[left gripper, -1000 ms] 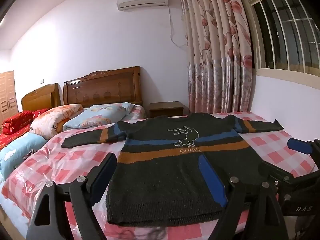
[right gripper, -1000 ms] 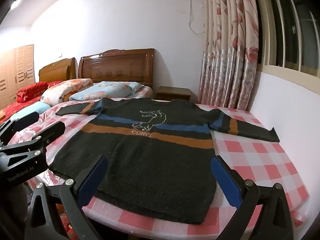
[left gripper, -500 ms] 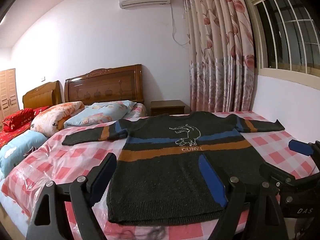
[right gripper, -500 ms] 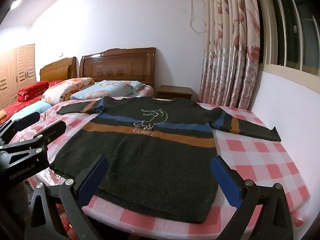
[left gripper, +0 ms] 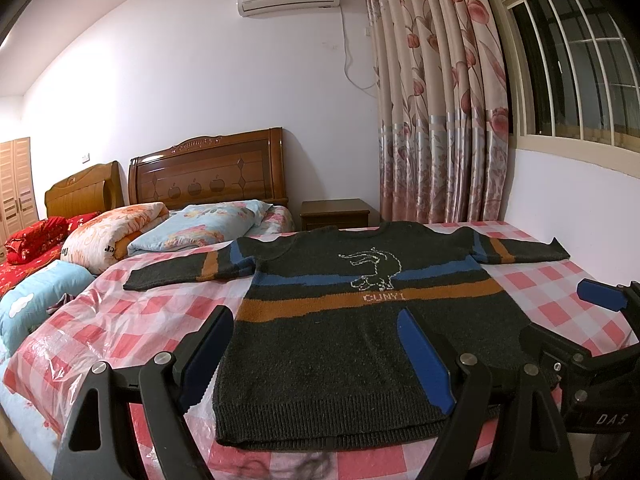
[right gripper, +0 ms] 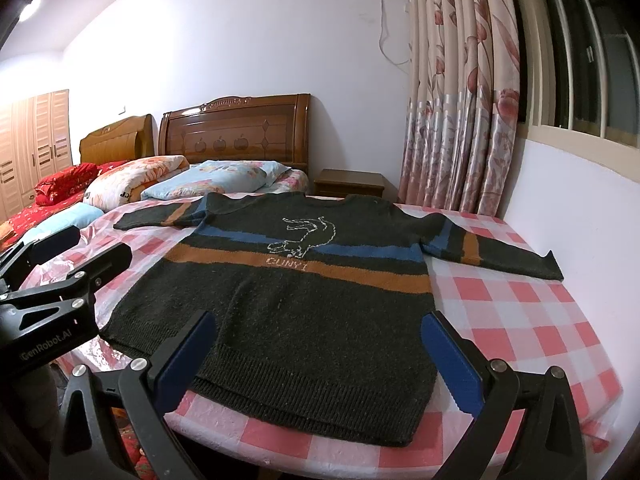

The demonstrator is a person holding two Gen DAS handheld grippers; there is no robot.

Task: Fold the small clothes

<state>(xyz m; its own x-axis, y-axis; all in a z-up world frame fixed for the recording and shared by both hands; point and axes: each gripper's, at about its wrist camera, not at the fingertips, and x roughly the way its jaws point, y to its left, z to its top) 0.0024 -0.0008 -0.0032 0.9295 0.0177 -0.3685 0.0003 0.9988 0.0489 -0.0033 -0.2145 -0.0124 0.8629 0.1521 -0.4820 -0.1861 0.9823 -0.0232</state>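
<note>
The dark sweater (left gripper: 360, 332) was spread flat, sleeves out, on the checkered cloth (right gripper: 520, 312). The left gripper (left gripper: 316, 354) and right gripper (right gripper: 316, 356) were held wide apart-fingered above its hem, nothing gripped.

Sweater (left gripper: 360, 332) reads "CUNYI", perhaps; gripper (right gripper: 44, 320) "GenRobot.AI".

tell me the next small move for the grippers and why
Probably lower the left gripper onto the hem of the sweater. The sweater lies flat and unfolded on the checked cloth, and both the left and the right gripper hover open, holding nothing.
</note>
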